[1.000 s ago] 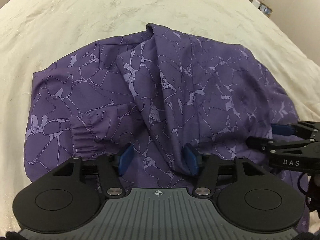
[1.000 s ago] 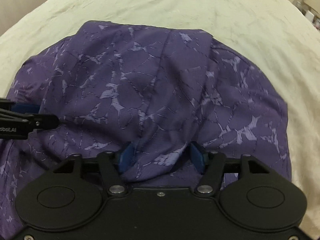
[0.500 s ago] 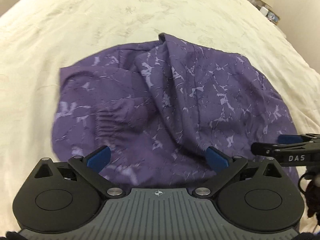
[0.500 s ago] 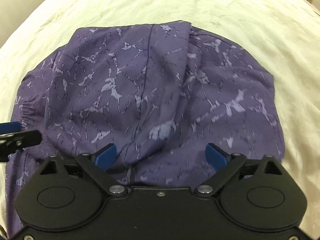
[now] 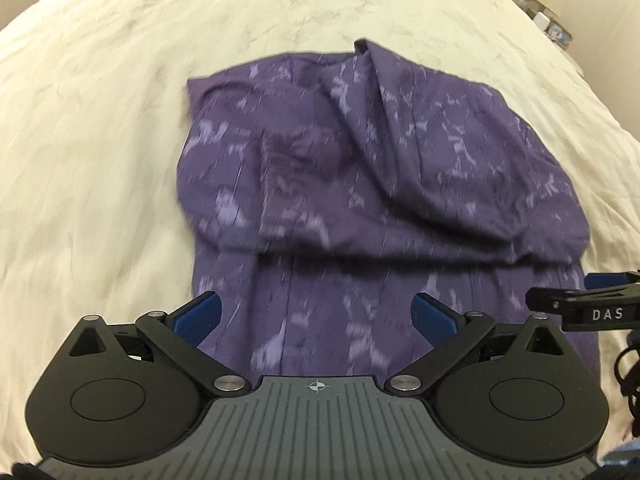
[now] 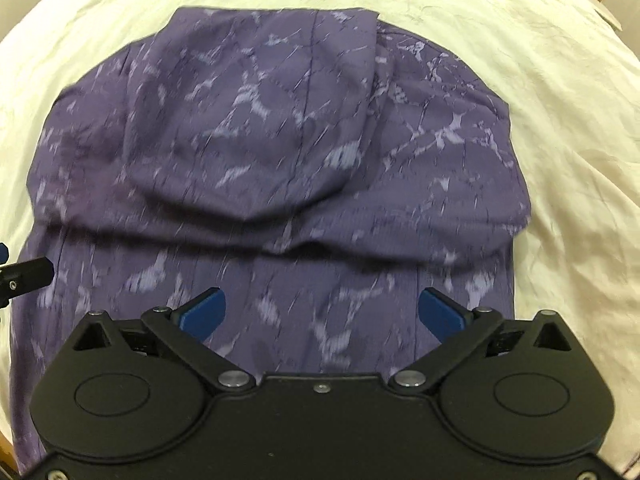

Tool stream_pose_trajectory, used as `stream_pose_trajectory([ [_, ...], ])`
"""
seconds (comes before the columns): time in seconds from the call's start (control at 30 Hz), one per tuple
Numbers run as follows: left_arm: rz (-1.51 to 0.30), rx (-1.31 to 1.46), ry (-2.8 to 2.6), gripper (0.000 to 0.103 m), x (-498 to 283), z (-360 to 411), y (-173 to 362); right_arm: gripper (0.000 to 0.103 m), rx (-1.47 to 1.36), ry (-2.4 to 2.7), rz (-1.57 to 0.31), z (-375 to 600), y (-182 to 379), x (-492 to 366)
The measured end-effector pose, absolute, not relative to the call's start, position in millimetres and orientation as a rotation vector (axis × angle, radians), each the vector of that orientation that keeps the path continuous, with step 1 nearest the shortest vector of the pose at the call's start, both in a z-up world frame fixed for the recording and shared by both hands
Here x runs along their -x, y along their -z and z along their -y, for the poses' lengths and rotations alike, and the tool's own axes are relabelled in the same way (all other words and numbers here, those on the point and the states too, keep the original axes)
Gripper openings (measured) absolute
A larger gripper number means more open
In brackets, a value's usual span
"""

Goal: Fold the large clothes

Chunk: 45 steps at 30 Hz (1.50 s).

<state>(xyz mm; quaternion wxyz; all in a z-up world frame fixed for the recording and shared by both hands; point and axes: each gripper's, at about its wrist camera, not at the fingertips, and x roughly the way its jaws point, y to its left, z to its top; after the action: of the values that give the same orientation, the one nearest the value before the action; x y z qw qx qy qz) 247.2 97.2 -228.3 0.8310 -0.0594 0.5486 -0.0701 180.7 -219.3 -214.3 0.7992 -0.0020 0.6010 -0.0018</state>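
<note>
A purple garment (image 5: pixel 400 160) with a pale cracked pattern lies on the bed, its far part folded back over the near part, with the fold edge running across. My left gripper (image 5: pixel 316 306) hovers open above the near layer, nothing between its blue pads. In the right wrist view the same garment (image 6: pixel 280 140) fills the middle. My right gripper (image 6: pixel 322 300) hangs over it, its jaws still opening wide and not touching the cloth. Each gripper shows at the edge of the other's view: the right one (image 5: pixel 592 304) and the left one (image 6: pixel 24 276).
A cream bedspread (image 5: pixel 100 160) surrounds the garment on all sides and reaches far back (image 6: pixel 560 120). Small boxes and other items (image 5: pixel 552 24) stand beyond the bed's far right corner.
Both grippers let go of the folded cloth, opened wide and pulled back and up. The garment now looks smaller and farther away, with its folded layer resting flat.
</note>
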Motion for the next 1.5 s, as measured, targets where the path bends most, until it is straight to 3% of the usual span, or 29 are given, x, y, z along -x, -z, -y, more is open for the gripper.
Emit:
stream_pose_trajectory([
  [0.73,-1.231,0.085,0.101,0.103,-148,-139,246,0.102,-0.022,-0.011,-1.36,199,225,-80],
  [1.23,-1.19,0.101,-0.03,0.103,-62,-129,243,0.102,-0.121,0.014,-1.335,272,233,31],
  [1.5,-1.162,0.1,-0.06,0.103,-20,-137,243,0.102,-0.178,0.015,-1.234,322,231,84],
])
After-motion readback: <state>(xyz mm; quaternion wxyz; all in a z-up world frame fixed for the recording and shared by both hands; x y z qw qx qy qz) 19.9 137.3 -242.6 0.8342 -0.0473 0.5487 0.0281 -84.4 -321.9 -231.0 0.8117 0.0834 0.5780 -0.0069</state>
